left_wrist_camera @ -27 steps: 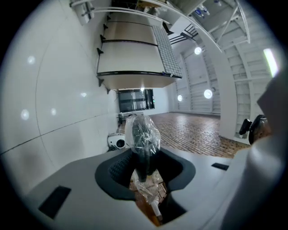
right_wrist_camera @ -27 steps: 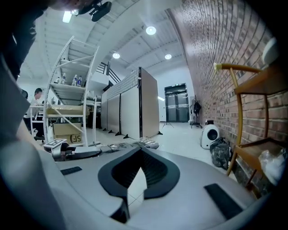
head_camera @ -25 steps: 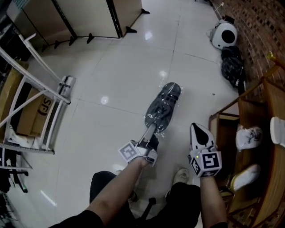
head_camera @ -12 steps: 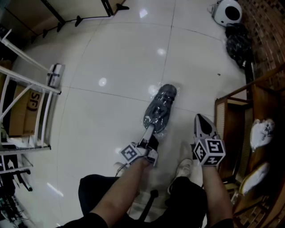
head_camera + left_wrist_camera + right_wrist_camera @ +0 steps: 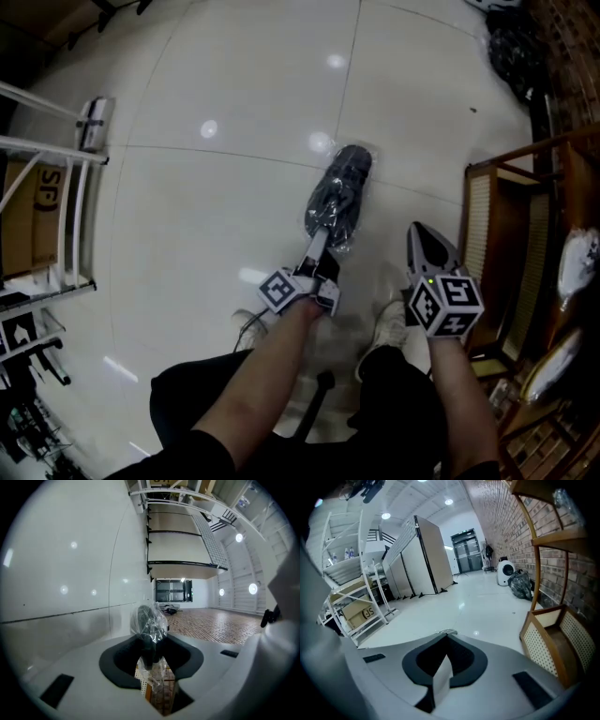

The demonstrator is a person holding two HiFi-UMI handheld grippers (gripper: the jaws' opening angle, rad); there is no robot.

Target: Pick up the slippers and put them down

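Your left gripper has the slippers by their near end. In the left gripper view its fingers stand only a little apart, pinched on the clear plastic wrap and the dark heel edge inside it. The bundle reaches away from you, just above the middle of the head view, over the white floor. Whether its far end touches the tiles I cannot tell from this steep angle.

Your right gripper sits at the lower right. Its fingers are closed together with nothing between them.

The main risk is that narrow pinch. Most of the bundle's length hangs beyond the fingers, and slick film is likely to slip or tear if you swing or tilt it. Letting go while it is off the floor would drop it and may send it skidding on the glossy tile, so judge contact before you release.

Watch the right side too. That gripper is near the wooden rack and just above your shoe, so a careless sweep could clip either.
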